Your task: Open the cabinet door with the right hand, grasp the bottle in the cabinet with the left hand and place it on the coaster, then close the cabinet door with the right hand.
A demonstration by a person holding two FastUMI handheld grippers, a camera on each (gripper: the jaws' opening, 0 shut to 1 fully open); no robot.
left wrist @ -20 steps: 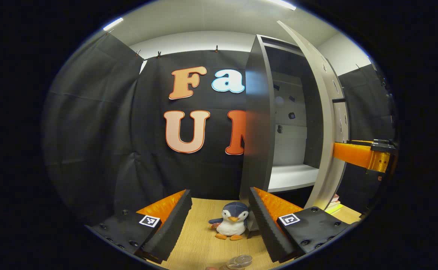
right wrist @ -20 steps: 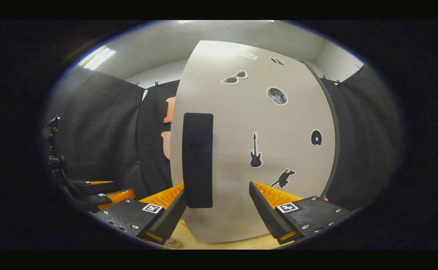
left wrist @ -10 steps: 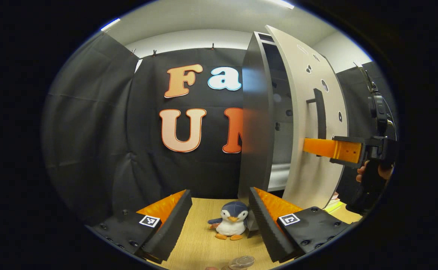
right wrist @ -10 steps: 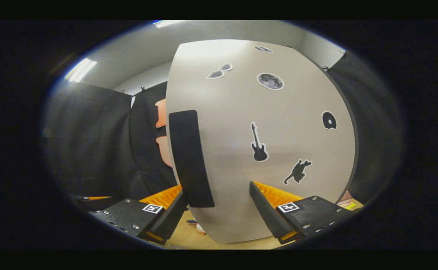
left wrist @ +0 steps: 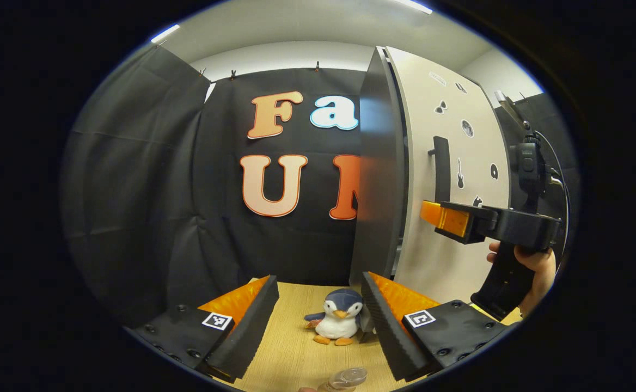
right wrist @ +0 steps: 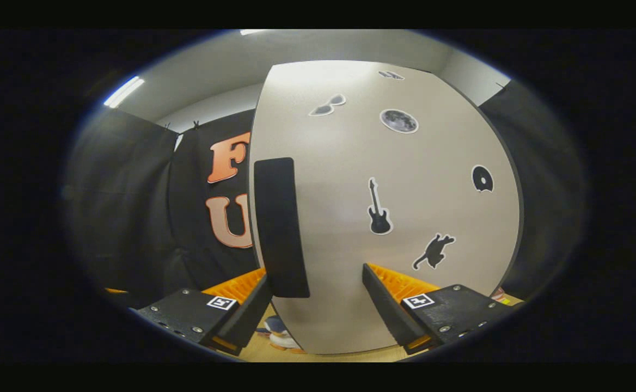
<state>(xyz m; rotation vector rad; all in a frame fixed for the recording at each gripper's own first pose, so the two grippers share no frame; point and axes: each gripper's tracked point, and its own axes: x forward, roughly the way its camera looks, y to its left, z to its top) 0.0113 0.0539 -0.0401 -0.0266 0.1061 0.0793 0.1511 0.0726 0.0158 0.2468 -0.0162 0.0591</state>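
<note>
1. Staged recording booth, not a home: black cloth (left wrist: 133,179) is hanging clipped as walls.
2. Lone sticker-covered cabinet (right wrist: 405,218) is standing on a wooden worktop (left wrist: 296,348).
3. Plush penguin (left wrist: 337,324) is sitting there as a prop; ceiling strip lights (right wrist: 124,91) are glowing.

Left gripper view farther back, right gripper view close, both facing cabinet door (left wrist: 448,163).

Black cloth (left wrist: 149,179) hangs all around the booth, clipped up along its top edge. Above the cloth is a white wall (left wrist: 285,54) and a white ceiling with long bright lights (right wrist: 123,91). Below is a light wooden table (left wrist: 296,354).
</note>
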